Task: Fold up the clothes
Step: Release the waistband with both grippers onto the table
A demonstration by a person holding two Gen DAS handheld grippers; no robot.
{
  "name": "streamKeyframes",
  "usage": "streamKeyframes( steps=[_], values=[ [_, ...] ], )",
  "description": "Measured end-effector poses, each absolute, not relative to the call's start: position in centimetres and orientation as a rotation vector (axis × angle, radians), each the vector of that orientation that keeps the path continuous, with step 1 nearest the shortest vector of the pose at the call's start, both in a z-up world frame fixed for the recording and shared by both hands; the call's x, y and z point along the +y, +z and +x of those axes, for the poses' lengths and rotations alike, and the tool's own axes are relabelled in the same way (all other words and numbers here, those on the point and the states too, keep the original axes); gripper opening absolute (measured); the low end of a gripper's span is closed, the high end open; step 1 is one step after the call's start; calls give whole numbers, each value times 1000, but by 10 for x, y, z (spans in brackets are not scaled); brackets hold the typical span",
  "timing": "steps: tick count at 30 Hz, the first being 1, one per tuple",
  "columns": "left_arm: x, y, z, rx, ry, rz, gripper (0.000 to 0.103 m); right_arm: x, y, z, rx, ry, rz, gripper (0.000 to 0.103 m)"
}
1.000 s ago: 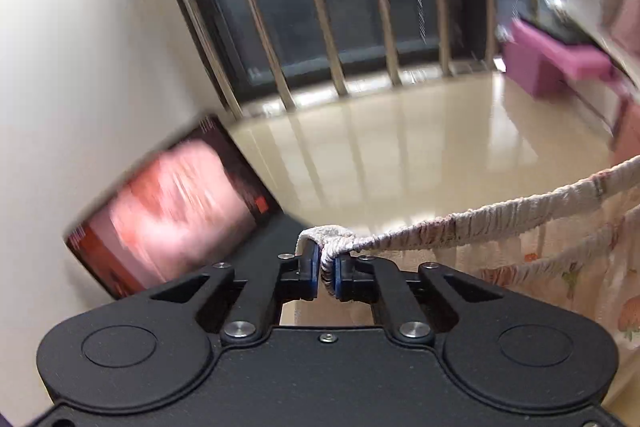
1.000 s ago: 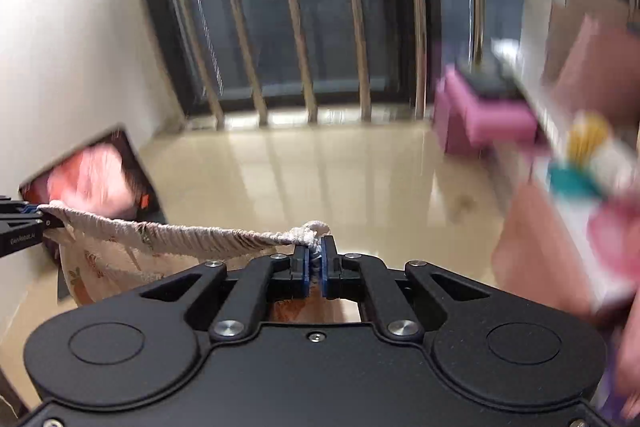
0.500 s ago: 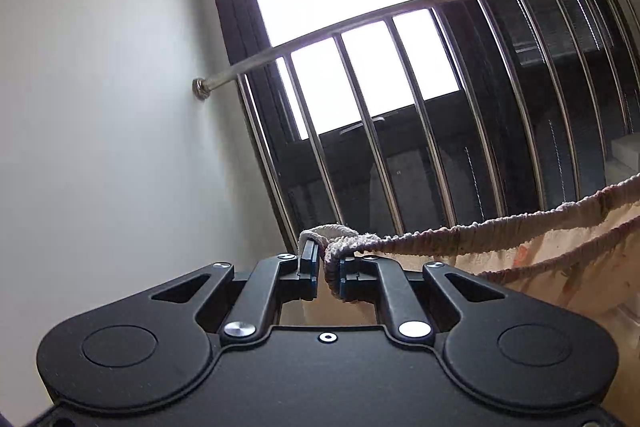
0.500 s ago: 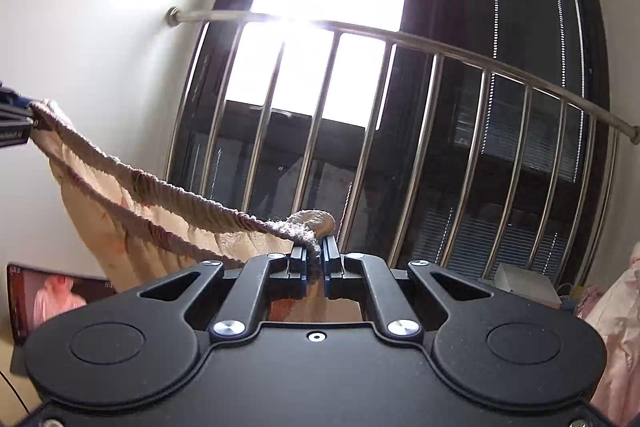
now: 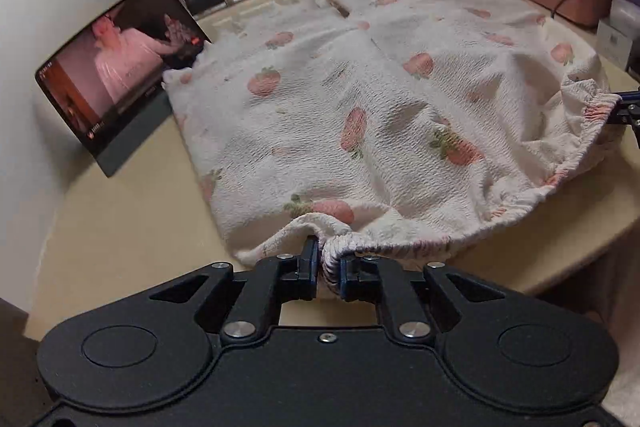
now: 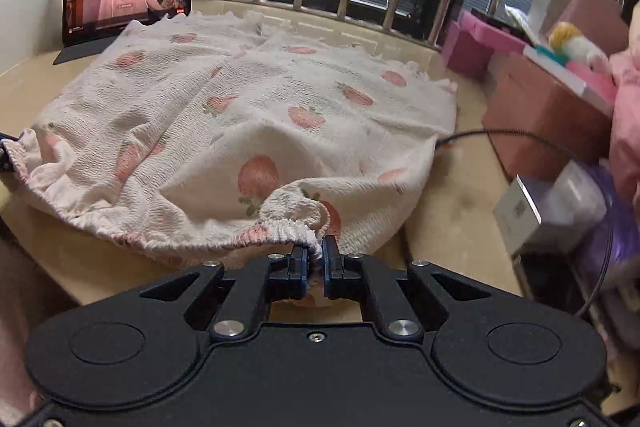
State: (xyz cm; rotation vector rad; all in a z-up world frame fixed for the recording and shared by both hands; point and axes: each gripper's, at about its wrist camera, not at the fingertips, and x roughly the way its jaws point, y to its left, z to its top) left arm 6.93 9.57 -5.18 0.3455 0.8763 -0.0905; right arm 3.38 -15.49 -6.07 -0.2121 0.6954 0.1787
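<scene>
Beige table [image 5: 120,227] bears strawberry shorts [image 5: 360,99]; both tools pinch its waistband [image 6: 280,227].

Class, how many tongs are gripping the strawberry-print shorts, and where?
2. The left tongs pinch the left end of the elastic waistband of the shorts. The right tongs pinch its right end. None seem hidden.

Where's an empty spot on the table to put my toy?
Bare table lies left of the strawberry shorts, below the tablet. A narrower strip runs between shorts and boxes; there it's crowded, with a cable.
</scene>
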Motion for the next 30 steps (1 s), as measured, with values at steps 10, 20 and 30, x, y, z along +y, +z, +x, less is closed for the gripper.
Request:
streamKeyframes(
  steps=[10, 20, 30],
  values=[
    [116, -38, 38, 871, -134, 313, 102, -166, -29, -11, 736, 271, -119, 95],
    [133, -33, -19, 869, -169, 121, 103, -162, -16, -25, 760, 279, -11, 98],
    [124, -20, -31, 813, -143, 142, 103, -165, -20, -26, 780, 271, 33, 98]
  ],
)
